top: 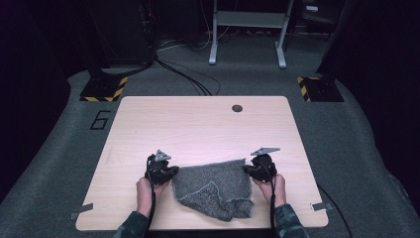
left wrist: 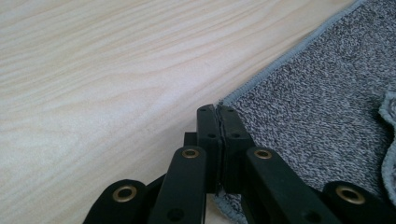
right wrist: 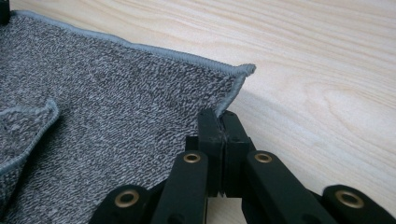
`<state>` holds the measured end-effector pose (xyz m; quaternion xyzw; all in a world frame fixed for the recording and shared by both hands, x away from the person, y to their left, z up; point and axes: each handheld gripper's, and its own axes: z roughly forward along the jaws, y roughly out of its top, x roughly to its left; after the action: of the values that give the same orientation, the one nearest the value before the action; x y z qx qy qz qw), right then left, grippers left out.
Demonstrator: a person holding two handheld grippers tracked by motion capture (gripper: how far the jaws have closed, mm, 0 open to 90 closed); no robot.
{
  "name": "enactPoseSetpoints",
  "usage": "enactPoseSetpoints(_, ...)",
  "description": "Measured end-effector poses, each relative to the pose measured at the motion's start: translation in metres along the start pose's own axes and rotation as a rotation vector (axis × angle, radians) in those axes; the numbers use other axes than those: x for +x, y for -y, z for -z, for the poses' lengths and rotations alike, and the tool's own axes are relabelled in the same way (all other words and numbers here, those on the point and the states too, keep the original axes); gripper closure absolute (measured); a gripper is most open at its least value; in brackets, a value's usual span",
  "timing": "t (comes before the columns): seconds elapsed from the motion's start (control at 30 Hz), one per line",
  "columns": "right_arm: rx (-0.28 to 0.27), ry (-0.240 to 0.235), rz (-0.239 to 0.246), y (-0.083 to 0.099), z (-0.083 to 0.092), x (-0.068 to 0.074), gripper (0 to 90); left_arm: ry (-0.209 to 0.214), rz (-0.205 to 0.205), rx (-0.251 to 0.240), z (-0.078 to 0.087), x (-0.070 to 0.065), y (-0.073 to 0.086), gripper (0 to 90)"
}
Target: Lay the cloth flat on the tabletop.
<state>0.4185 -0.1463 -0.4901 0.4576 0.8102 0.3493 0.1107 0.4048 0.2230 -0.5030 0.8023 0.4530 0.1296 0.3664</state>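
A grey knitted cloth (top: 214, 188) with a pale hemmed edge lies crumpled on the near middle of the wooden table (top: 198, 124). My left gripper (top: 171, 172) is at the cloth's left corner, its jaws shut on the hem of the cloth (left wrist: 299, 107). In the left gripper view the left gripper (left wrist: 218, 108) pinches that corner right at its tip. My right gripper (top: 247, 169) holds the cloth's right edge. The right gripper (right wrist: 219, 113) clamps the cloth (right wrist: 116, 116) just below its far corner. A folded flap lies at the left of the right gripper view.
A dark round hole (top: 237, 108) sits near the table's far edge. Tape tabs (top: 80, 210) mark the near corners. Beyond the table, on grey carpet, are cables (top: 188, 74), a metal frame (top: 247, 29) and striped stand bases (top: 104, 89).
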Motion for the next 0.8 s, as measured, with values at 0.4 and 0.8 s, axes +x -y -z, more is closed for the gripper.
enactPoseSetpoints(0.4, -0.016, 0.030, 0.025, -0.032, -0.003, -0.013, 89.8, -0.007, -0.002, -0.012, -0.004, 0.018, -0.033, 89.0)
enactPoseSetpoints(0.8, -0.366, 0.156, 0.239, -0.164, 0.092, -0.003, 89.6, -0.225, -0.255, -0.322, 0.107, 0.018, -0.174, 88.9)
